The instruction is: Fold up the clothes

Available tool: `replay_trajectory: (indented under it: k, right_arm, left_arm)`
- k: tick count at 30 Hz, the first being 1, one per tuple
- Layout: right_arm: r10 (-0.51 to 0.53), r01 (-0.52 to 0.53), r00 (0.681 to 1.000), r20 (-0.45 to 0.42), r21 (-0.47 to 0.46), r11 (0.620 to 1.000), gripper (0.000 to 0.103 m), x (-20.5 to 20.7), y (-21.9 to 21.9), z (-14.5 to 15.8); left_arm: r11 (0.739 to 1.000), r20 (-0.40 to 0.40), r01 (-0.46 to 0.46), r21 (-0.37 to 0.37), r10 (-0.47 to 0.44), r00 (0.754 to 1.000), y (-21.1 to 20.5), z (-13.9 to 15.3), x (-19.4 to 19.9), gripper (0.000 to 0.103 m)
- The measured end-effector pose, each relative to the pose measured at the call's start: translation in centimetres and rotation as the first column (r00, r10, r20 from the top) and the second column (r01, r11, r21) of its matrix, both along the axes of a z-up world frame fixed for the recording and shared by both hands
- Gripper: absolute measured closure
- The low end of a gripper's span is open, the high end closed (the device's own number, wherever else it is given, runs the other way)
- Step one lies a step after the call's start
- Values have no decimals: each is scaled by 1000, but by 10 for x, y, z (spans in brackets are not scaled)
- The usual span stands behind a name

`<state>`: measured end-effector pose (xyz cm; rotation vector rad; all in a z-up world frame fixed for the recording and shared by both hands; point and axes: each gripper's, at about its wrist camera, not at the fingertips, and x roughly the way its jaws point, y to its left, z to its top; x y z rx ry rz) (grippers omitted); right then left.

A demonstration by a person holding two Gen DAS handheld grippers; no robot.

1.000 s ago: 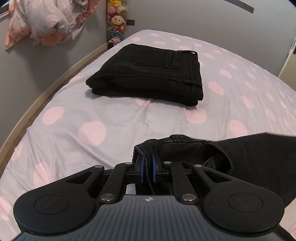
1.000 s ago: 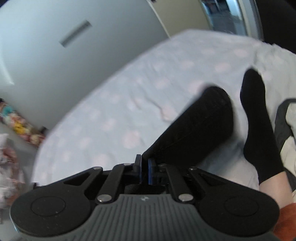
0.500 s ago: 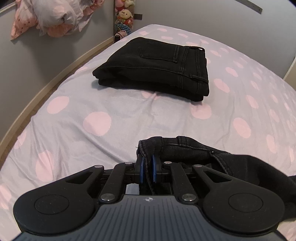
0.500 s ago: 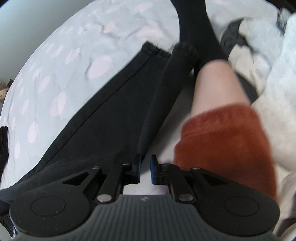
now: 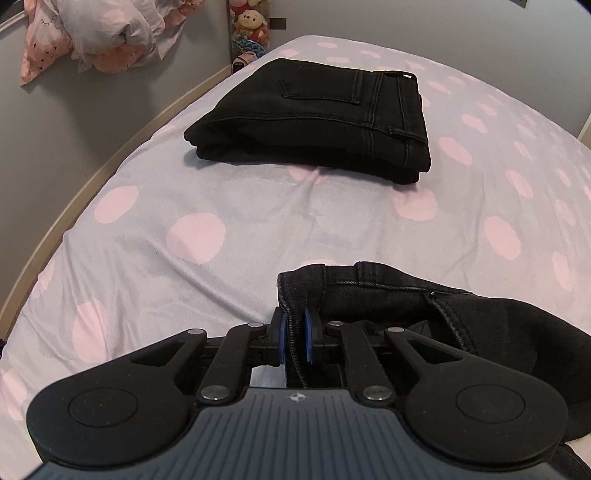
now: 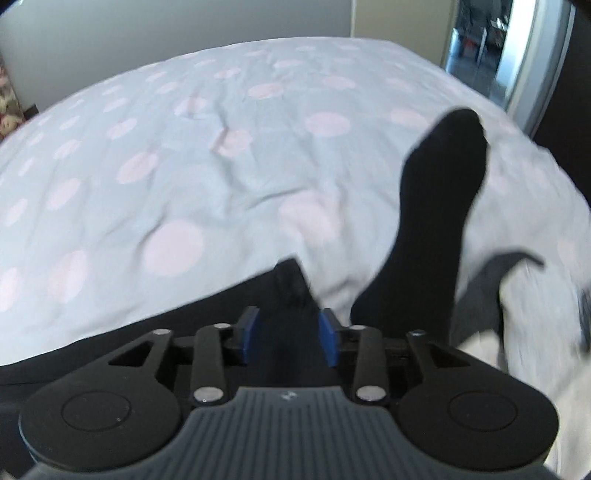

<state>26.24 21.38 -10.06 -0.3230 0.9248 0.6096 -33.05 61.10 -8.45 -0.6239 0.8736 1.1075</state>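
In the left wrist view, my left gripper (image 5: 294, 334) is shut on the waistband edge of a loose pair of black jeans (image 5: 461, 317), which spreads low and to the right on the bed. A second pair of black jeans (image 5: 317, 118) lies folded farther up the bed. In the right wrist view, my right gripper (image 6: 289, 338) hangs over a leg end of the loose black jeans (image 6: 288, 291). Its jaws are opening. The dark cloth lies between the blue pads, which stand apart from it.
The bed (image 5: 229, 206) has a pale cover with pink dots. A person's foot in a black sock (image 6: 436, 206) rests on it right of my right gripper. Bundled bedding (image 5: 99, 37) and soft toys (image 5: 249, 26) sit by the grey wall. Pale clothes (image 6: 535, 295) lie at the right.
My right gripper dropped toward the bed, rolled, and its jaws parted from the jeans leg they gripped. My left gripper kept its hold, tilting slightly so the folded jeans sit lower in view.
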Motion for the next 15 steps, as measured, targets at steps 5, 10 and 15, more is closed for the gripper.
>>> replay_trajectory:
  k: [5, 10, 15]
  right_arm:
    - [26, -26, 1000, -6, -107, 994, 58, 28, 25, -39]
    - [12, -12, 1000, 0, -56, 998, 88, 25, 17, -34]
    - [-48, 54, 988, 144, -36, 998, 103, 14, 7, 0]
  left_arm:
    - [1000, -36, 3, 4, -3, 999, 2, -4, 9, 91]
    - [1000, -35, 0, 21, 1, 999, 3, -5, 11, 91]
    - [999, -9, 11, 53, -11, 1000, -3, 4, 7, 93]
